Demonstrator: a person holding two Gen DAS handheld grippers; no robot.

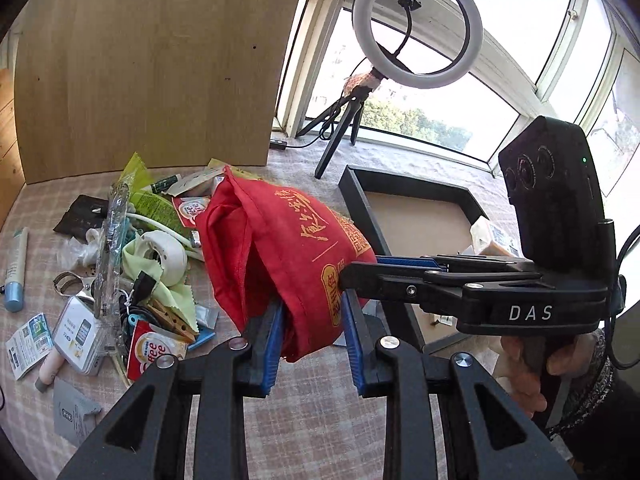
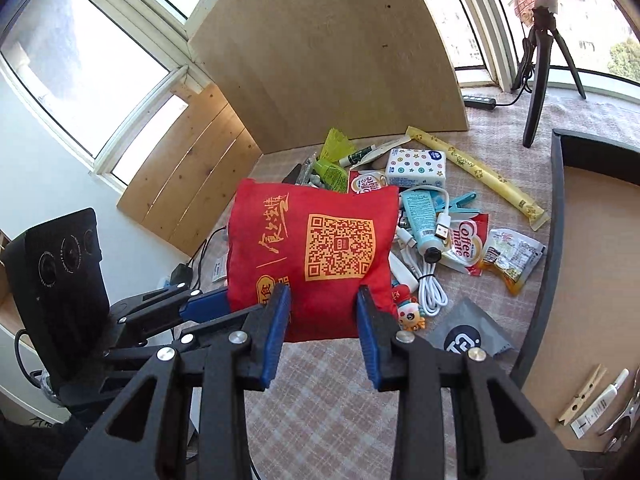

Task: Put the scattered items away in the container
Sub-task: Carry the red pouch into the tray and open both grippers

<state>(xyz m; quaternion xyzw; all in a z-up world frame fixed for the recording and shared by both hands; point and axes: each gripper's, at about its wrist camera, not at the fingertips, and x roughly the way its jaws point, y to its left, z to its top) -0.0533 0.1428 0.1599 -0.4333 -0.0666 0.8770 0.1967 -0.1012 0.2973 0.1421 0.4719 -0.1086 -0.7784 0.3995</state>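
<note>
Spread across the whole scene, a checked tablecloth (image 2: pixel 320 408), with a tall plywood board (image 1: pixel 152 64) upright at its far edge. Off to the right side, a black-walled container (image 2: pixel 556 216) with a brown floor, already holding a wooden clothespin (image 2: pixel 582 394), a white tube (image 2: pixel 596 408) and metal clips at the frame's edge. Raised above the cloth, just beside the container's left wall, a red fabric bag (image 2: pixel 312 240) printed with a gold QR code and gold lettering. Clamped on the bag's lower edge from two sides: left gripper (image 1: pixel 314 340), blue pads pressed into the bunched cloth, and right gripper (image 2: pixel 324 320), pads against the flat printed face. Behind the bag, near the board, a scattered heap: long yellow sachet (image 2: pixel 476 168), white patterned tissue pack (image 2: pixel 416 168), pale blue tube (image 2: pixel 420 220), coiled white USB cable (image 2: pixel 430 288), Coffee mate packet (image 2: pixel 466 240), small cartoon figure (image 2: pixel 410 312). On the sill beyond, a ring light (image 1: pixel 418 26) atop a black tripod (image 1: pixel 340 128).
</note>
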